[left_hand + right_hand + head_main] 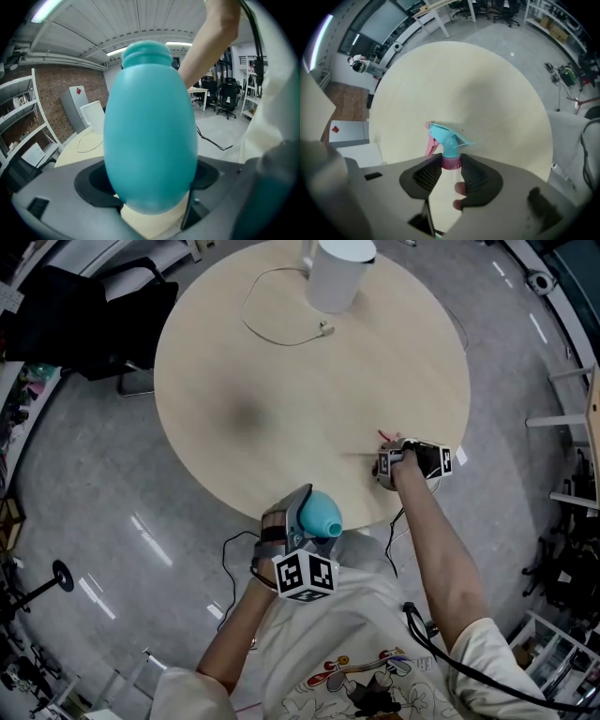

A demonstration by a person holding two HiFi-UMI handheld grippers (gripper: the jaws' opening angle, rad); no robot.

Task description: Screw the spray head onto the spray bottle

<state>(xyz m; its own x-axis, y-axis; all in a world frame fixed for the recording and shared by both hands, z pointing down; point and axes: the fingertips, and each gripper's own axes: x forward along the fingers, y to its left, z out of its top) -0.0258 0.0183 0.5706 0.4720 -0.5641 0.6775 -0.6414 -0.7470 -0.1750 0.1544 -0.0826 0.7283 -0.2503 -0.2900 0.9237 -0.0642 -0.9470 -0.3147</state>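
A teal egg-shaped spray bottle sits in my left gripper, held above the near edge of the round table and close to the person's body. In the left gripper view the bottle fills the space between the jaws, neck pointing up and away, and the left gripper is shut on its lower body. The spray head, teal with a pink trigger and pink collar, lies on the table near its front right edge. My right gripper points steeply down, its pads against the pink collar. In the head view the right gripper covers most of the spray head.
The beige round table carries a white cylindrical device at its far edge, with a white cable looping from it. A black chair stands at the far left. Grey floor surrounds the table.
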